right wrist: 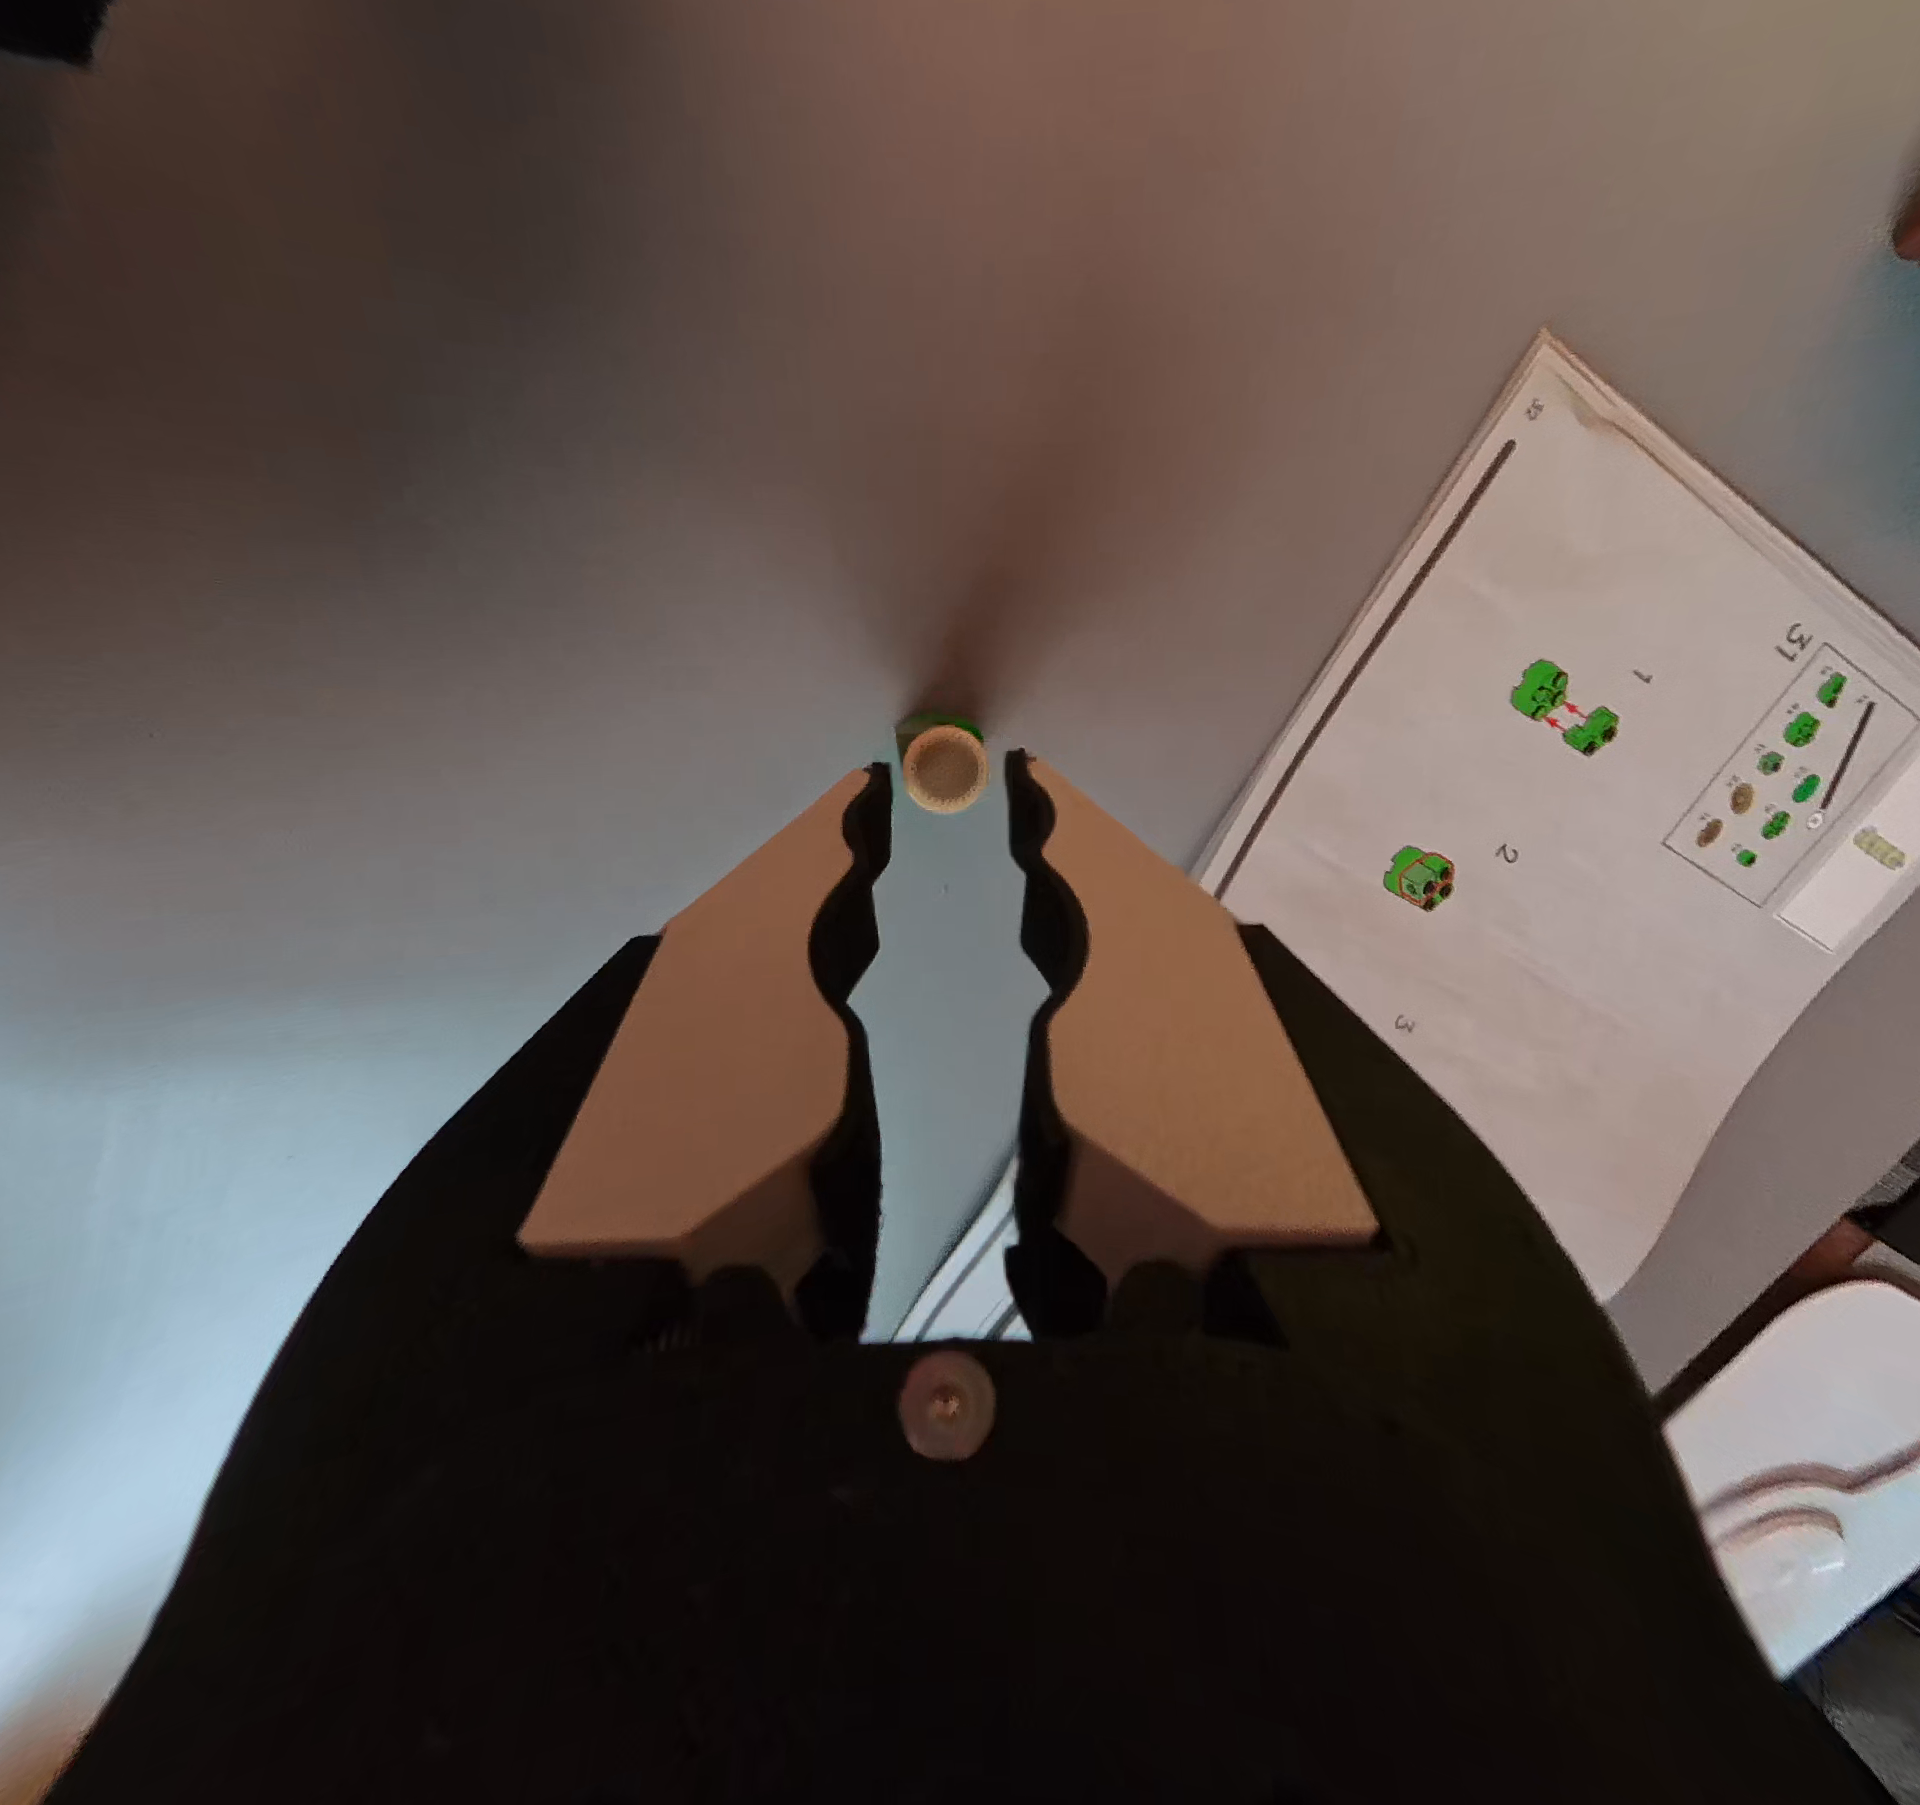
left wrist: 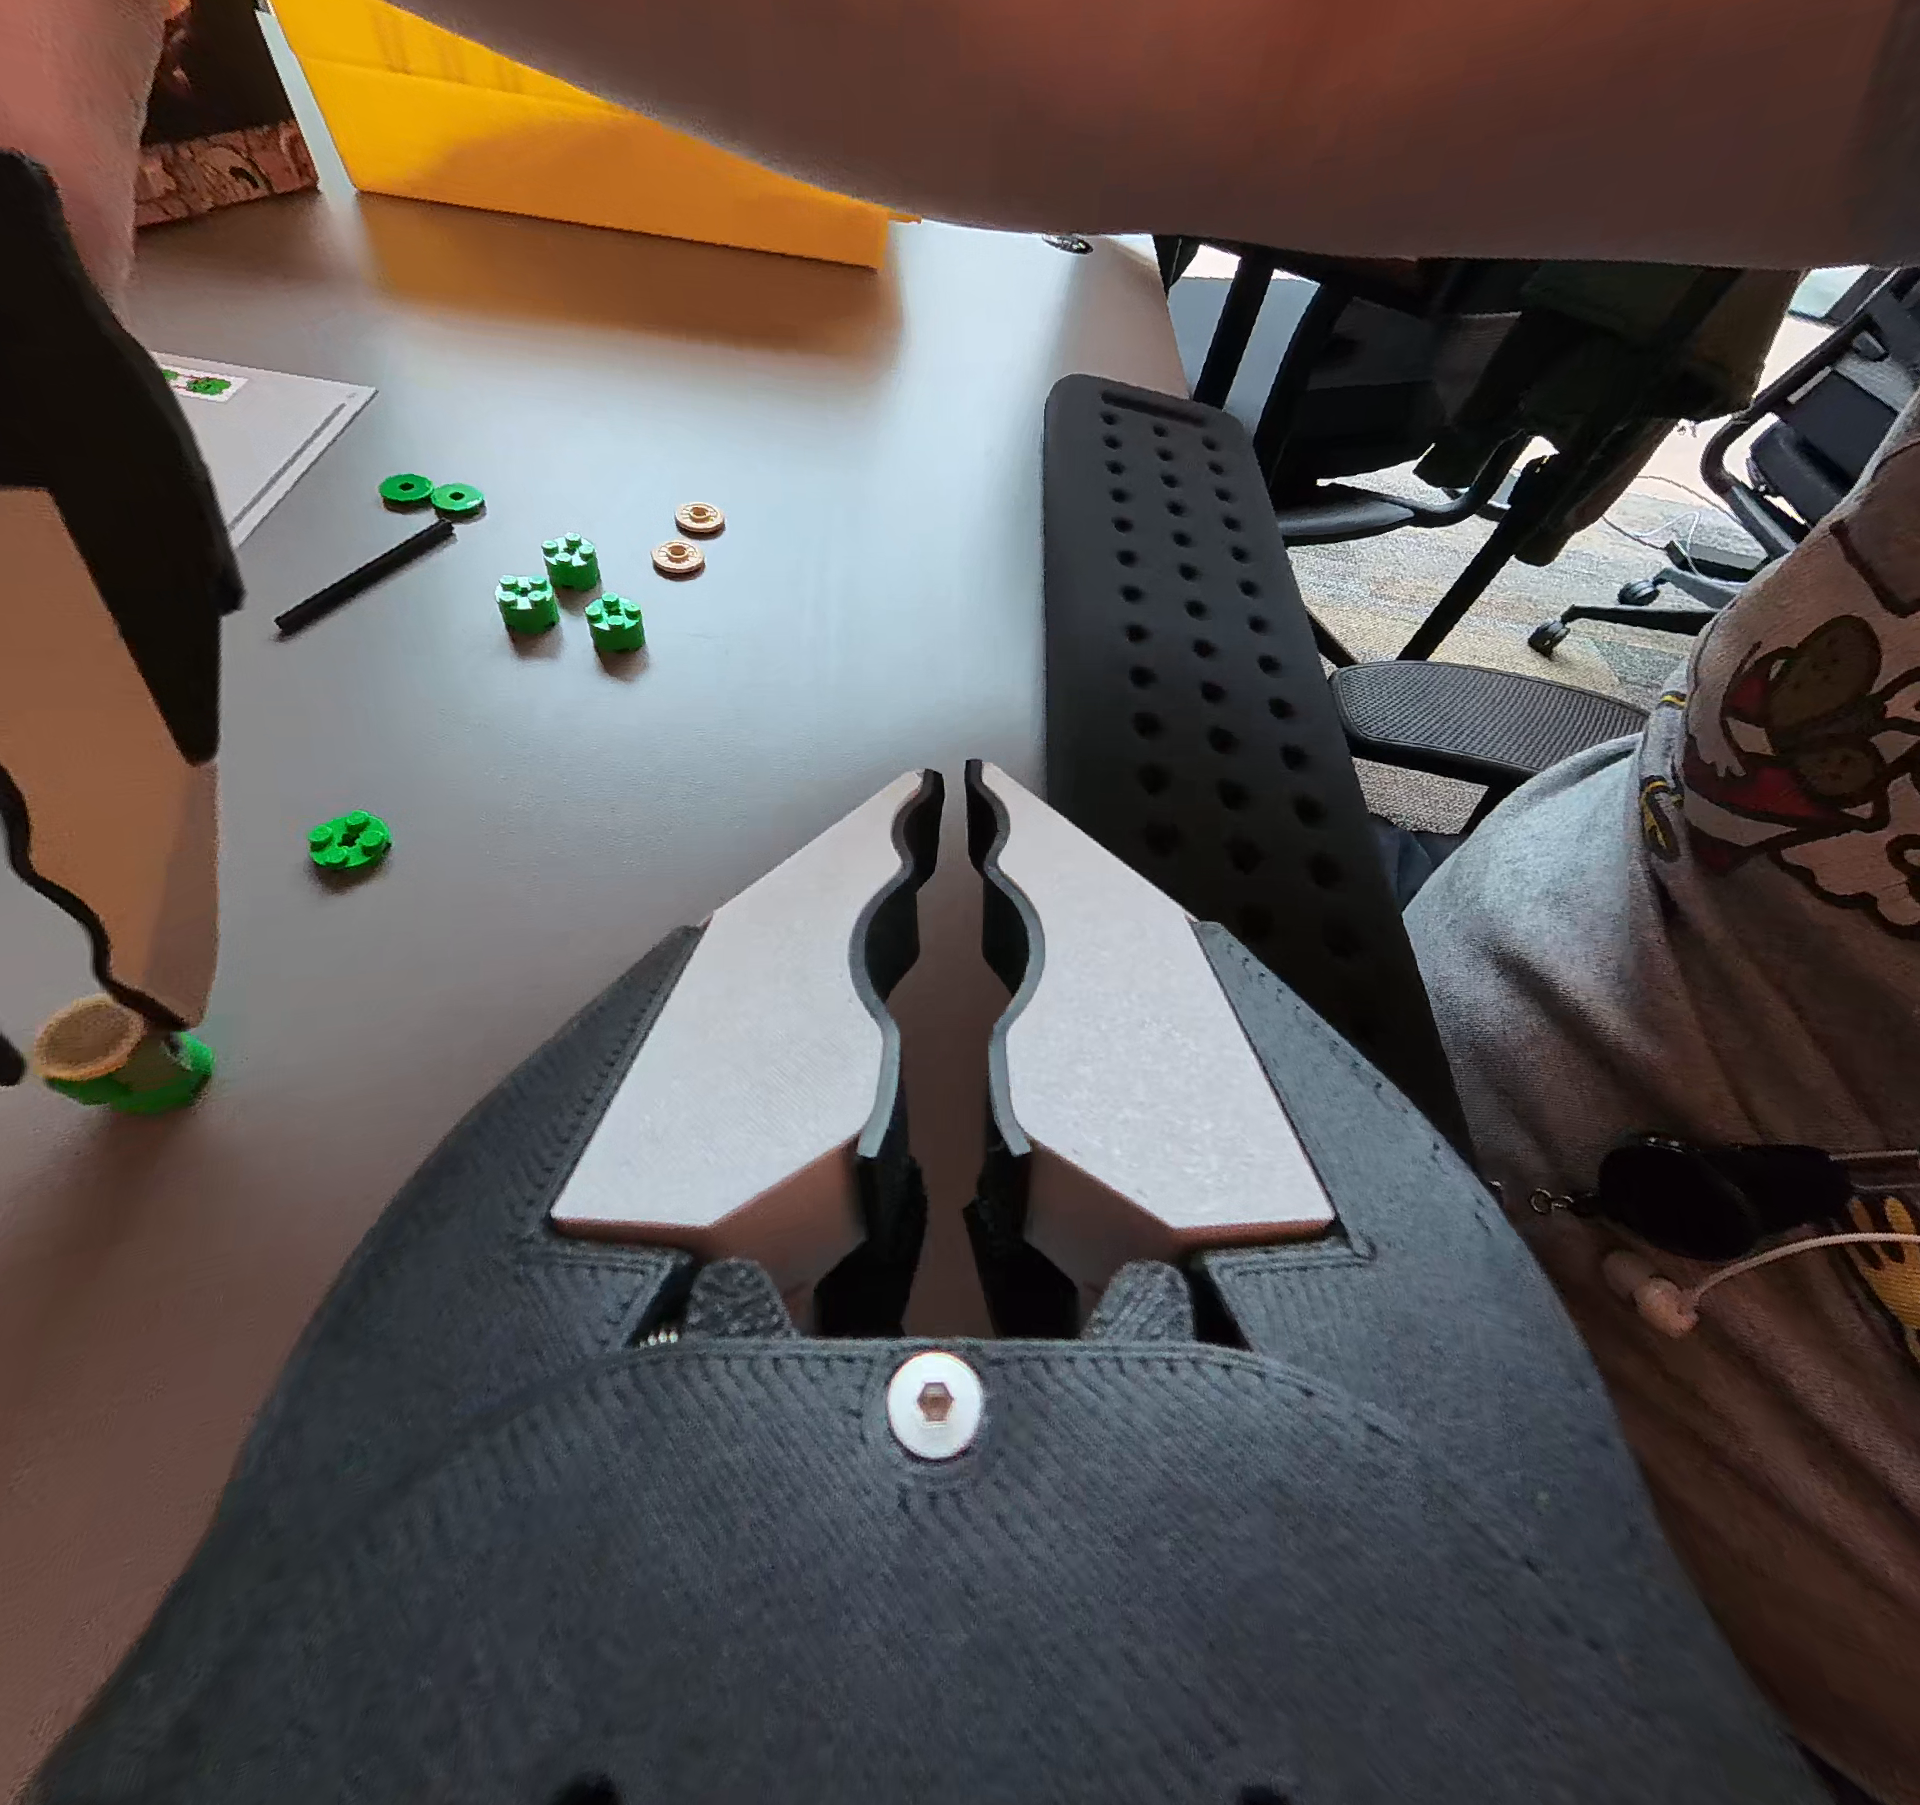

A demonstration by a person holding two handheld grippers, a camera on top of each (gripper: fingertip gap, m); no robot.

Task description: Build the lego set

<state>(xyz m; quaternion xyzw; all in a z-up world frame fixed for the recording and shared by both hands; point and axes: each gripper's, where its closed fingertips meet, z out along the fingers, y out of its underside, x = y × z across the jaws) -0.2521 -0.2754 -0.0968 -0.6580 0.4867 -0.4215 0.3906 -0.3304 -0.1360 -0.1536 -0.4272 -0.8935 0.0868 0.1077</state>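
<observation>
A: What takes up most of the frame?
B: The grey table [left wrist: 644,820], with a yellow box [left wrist: 582,145] at upper left.
A: And the grippers?
B: The left gripper [left wrist: 954,787] has its jaws nearly together on nothing. The right gripper [right wrist: 948,766] is parted, its tips flanking the small tan-and-green lego assembly [right wrist: 943,766].
A: Loose parts?
B: Green round bricks [left wrist: 569,592] and a black axle [left wrist: 364,576] at centre left.

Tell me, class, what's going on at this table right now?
A person is building a Lego set with two handheld grippers. The right gripper hovers, jaws slightly apart, over a small stack: a tan round piece on a green one, standing on the table. The left gripper is nearly closed and empty, near the table's edge. Loose green bricks, tan plates and a black axle wait nearby, beside the instruction booklet.
</observation>
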